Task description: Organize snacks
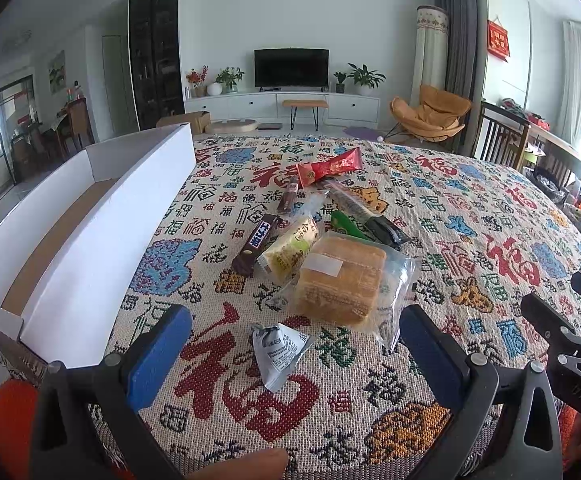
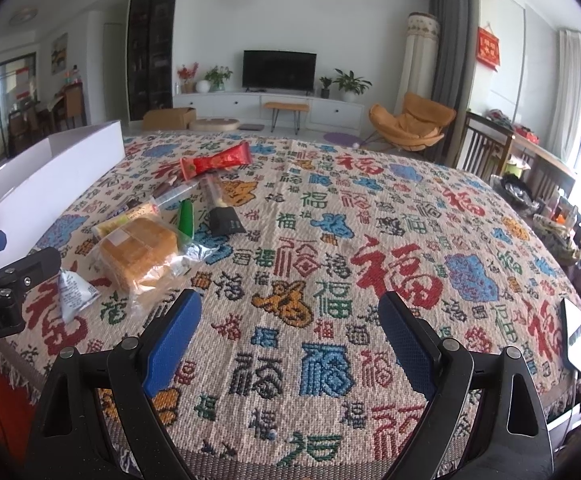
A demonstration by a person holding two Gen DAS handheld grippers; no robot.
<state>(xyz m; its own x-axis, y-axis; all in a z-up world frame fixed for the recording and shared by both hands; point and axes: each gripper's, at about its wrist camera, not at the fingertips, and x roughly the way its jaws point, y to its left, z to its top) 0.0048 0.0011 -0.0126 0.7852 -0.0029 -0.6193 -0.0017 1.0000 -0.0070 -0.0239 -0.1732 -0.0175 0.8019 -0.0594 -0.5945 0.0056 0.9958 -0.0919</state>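
Snacks lie in a pile on the patterned tablecloth (image 1: 470, 216): a bagged bread loaf (image 1: 340, 274), a small grey-white packet (image 1: 278, 350), a brown chocolate bar (image 1: 256, 244), a yellow-green pack (image 1: 294, 246), a red pouch (image 1: 328, 166), a green packet (image 1: 344, 224) and a black packet (image 1: 388, 230). An open white box (image 1: 90, 216) stands at the left. My left gripper (image 1: 294, 344) is open, its blue pads either side of the grey-white packet. My right gripper (image 2: 290, 316) is open and empty over bare cloth, right of the bread (image 2: 138, 252).
A phone (image 2: 574, 334) lies near the table's right edge. Wooden chairs (image 2: 486, 148) and cluttered shelves stand at the right. Beyond the table are a TV unit (image 1: 290, 66), an orange lounge chair (image 1: 430, 114) and a cardboard box (image 2: 168, 118) on the floor.
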